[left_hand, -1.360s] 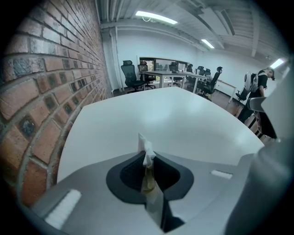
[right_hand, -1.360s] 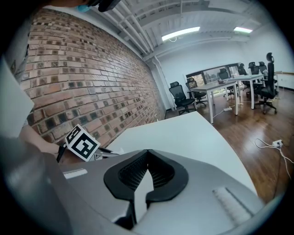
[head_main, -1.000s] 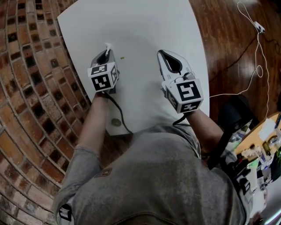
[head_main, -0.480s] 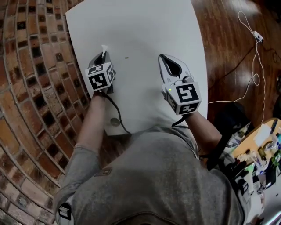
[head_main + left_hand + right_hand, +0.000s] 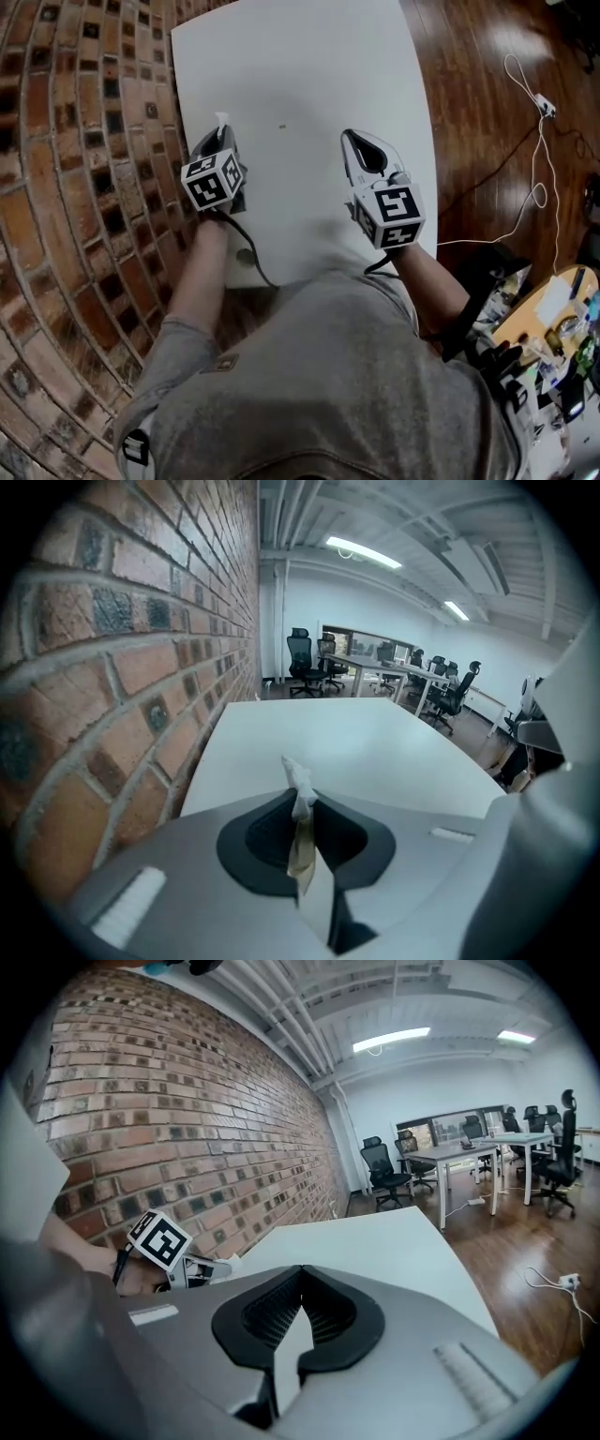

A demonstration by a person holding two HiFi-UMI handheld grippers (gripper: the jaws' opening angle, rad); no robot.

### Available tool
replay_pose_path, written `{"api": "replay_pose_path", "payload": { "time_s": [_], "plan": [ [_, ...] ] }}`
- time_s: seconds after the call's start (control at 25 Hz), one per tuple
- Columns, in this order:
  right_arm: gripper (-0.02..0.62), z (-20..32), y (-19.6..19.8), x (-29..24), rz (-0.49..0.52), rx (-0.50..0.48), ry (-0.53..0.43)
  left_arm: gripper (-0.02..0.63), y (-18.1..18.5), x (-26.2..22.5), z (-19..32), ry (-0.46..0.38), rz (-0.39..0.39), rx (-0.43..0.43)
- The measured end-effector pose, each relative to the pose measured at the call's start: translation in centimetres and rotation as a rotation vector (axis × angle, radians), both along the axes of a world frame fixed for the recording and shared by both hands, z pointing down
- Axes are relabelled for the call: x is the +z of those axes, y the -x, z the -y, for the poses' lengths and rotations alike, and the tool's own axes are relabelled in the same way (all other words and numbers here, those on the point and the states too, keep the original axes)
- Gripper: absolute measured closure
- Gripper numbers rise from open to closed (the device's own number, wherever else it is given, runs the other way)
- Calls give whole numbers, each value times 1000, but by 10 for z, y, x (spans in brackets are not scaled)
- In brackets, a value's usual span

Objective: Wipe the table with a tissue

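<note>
Left tool (image 5: pixel 222 132) still pinches the tissue (image 5: pixel 298 778), farther from the speck (image 5: pixel 281 127); right tool (image 5: pixel 301 1281) remains closed, empty.

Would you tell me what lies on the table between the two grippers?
In the head view, only bare white table separates the left gripper, shut on the tissue, from the right gripper, save a tiny dark speck.

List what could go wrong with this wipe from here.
1. The tissue is only a thin twisted strip pinched in the left gripper; it may slip out or tear, leaving hard plastic scraping the table.
2. The left gripper sits near the table's edge by the brick wall; a sideways stroke may bump it.
3. The small speck lies off to its right and may be missed.
</note>
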State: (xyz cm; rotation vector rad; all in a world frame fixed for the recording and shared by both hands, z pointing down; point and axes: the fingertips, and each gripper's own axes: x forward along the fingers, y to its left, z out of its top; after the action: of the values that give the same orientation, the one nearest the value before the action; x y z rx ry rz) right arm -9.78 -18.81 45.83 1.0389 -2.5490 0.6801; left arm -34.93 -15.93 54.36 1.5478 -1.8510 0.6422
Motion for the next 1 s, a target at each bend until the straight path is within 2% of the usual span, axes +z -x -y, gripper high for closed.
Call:
{"api": "replay_pose_path", "payload": {
  "time_s": [0.48,1.0],
  "plan": [
    [581,-12,1,0,-31,-16,-11,581,1,6,-20,4,2,-8],
    [581,4,-1,26,-43,1,48,581,-24,59,-10,158,-4,84]
  ]
}}
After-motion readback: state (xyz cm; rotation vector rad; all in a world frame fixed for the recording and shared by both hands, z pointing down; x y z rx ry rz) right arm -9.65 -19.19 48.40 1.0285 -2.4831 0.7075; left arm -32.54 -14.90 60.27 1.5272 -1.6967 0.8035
